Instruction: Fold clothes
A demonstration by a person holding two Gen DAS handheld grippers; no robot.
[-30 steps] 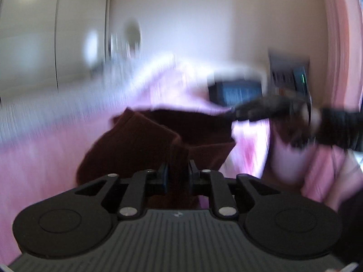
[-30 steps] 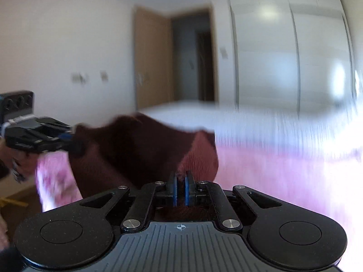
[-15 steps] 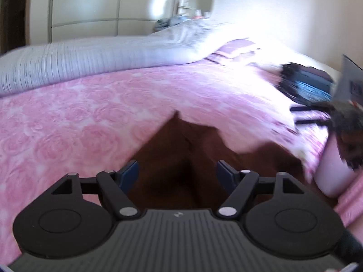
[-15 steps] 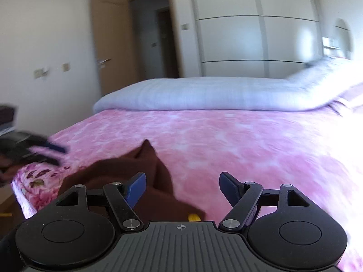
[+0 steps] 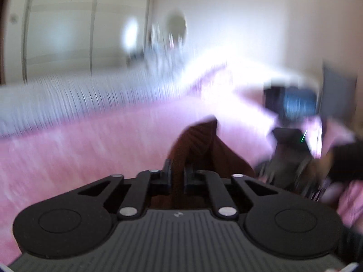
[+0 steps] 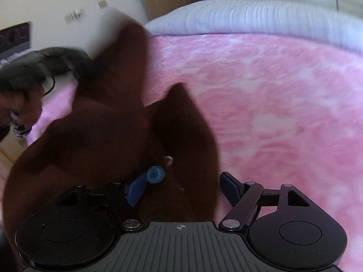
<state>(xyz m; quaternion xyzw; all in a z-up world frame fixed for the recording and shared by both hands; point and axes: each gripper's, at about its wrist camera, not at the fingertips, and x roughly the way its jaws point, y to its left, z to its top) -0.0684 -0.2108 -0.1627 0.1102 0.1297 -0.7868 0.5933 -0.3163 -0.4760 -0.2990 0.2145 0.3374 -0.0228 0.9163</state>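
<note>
Low over bedspread (image 6: 283,95), left gripper (image 5: 177,176) pinching garment (image 5: 199,145)

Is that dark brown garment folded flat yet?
No: the brown garment is bunched, one corner lifted off the pink bedspread by the left gripper.

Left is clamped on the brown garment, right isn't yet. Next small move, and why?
Probably finish closing the right gripper on the brown garment: its jaws are closing with cloth between the pads but not yet pressed, while the left gripper is pinching a fold above the pink bedspread.
</note>
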